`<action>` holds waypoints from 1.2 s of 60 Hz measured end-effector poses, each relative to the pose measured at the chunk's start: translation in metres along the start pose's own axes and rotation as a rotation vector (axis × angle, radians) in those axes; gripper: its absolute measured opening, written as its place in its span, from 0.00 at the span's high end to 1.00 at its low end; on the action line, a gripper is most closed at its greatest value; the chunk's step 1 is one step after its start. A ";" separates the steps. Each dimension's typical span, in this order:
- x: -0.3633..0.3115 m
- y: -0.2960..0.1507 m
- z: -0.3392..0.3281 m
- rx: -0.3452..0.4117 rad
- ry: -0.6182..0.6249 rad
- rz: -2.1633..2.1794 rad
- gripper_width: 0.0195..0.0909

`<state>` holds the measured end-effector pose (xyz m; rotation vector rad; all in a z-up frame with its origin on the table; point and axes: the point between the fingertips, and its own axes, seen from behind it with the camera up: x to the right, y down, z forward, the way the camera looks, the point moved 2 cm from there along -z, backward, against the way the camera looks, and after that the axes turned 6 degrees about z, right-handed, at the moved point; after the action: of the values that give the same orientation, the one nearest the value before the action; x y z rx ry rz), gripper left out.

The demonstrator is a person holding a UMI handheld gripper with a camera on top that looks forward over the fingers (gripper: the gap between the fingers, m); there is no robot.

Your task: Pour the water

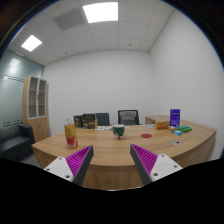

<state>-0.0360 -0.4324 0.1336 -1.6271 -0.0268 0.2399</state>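
Observation:
I am looking across a long curved wooden table (110,150) from well back. My gripper (112,166) is open, and its two magenta pads (80,160) frame bare tabletop with nothing between them. Far beyond the fingers a small green cup-like thing (118,131) stands near the middle of the table. To the left of it is a yellow-orange container (70,133) with something red at its base. No water is visible from here.
A purple box (175,118), an orange box (160,123) and green items (184,130) sit at the table's right end. Black office chairs (128,117) stand behind the table. A wooden cabinet (38,105) is by the left wall.

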 end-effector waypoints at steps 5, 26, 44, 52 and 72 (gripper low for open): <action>-0.003 0.001 0.003 -0.001 -0.012 -0.003 0.11; -0.101 0.008 0.073 -0.019 -0.169 0.010 0.11; -0.223 0.028 0.220 -0.132 -0.241 -0.025 0.11; -0.234 0.038 0.273 -0.158 -0.191 -0.074 0.10; -0.260 0.055 0.327 -0.140 -0.176 -0.144 0.44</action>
<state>-0.3533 -0.1576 0.0982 -1.7306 -0.3003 0.2746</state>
